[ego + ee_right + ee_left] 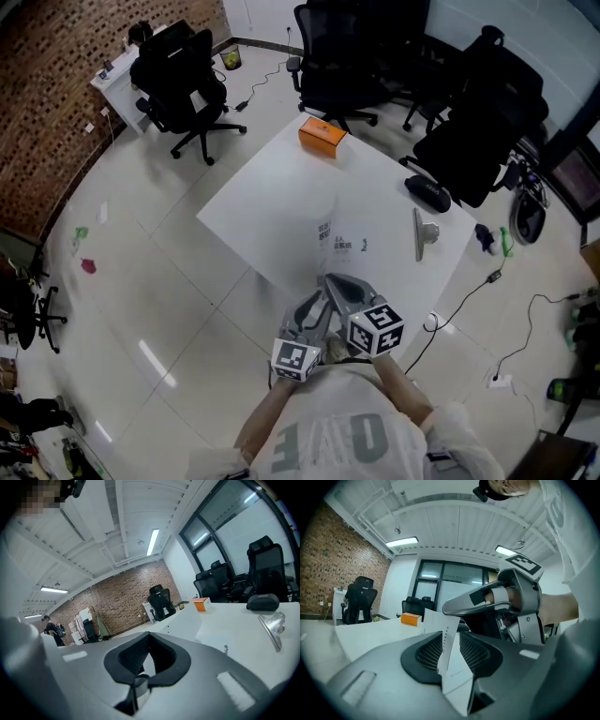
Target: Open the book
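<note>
The white book [339, 240] lies near the front edge of the white table [281, 202]. Both grippers meet just in front of it. My right gripper [336, 281] is shut on a thin white page [187, 623], which shows as a sliver between its jaws [146, 665]. The lifted page [440, 623] stands on edge and runs down through the gap of my left gripper [451, 654], whose jaws stand wide apart and do not press on it. In the left gripper view the right gripper [454, 606] shows above the page. My left gripper [317, 304] sits just left of the right one.
An orange box [322, 134] sits at the table's far corner. A black case [427, 193] and a silver stand [424, 232] lie at the right. Black office chairs [187, 84] ring the table. Cables [487, 319] trail on the floor at the right.
</note>
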Demonstrator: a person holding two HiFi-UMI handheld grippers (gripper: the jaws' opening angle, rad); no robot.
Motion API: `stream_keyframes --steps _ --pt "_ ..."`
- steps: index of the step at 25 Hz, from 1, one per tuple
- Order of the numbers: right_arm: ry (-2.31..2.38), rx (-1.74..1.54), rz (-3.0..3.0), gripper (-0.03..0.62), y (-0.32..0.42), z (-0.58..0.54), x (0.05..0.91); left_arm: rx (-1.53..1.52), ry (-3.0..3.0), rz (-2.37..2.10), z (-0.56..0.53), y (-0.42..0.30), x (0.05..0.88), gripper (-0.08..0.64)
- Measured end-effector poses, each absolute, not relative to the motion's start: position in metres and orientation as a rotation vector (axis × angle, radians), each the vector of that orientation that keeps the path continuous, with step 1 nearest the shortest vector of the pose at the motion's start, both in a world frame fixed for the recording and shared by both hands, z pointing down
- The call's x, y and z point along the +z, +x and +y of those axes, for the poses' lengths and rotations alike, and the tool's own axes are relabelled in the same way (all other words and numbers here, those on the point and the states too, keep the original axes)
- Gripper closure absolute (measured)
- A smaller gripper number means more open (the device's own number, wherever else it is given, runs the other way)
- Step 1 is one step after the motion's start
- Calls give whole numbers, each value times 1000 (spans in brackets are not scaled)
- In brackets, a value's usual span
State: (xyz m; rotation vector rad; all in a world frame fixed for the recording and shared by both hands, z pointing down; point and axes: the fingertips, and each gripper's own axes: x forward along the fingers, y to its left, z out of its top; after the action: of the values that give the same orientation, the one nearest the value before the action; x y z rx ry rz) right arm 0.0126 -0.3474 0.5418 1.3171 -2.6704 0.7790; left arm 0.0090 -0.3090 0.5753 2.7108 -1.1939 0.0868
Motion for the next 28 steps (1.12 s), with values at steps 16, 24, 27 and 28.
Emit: stream_keyframes --steps 16,24,27,28 --pt "1482 799 -2657 588 32 -353 540 176 2613 -1483 -324 -23 582 558" --pt "1351 1042 -2408 588 19 -366 648 139 2544 -1524 -319 -39 586 554" --pt "1263 1034 -2375 588 1 -370 672 131 2481 -1575 -318 -53 588 547" --pt "1238 1016 -2375 588 -5 -370 675 135 2458 -1597 -318 -58 591 541"
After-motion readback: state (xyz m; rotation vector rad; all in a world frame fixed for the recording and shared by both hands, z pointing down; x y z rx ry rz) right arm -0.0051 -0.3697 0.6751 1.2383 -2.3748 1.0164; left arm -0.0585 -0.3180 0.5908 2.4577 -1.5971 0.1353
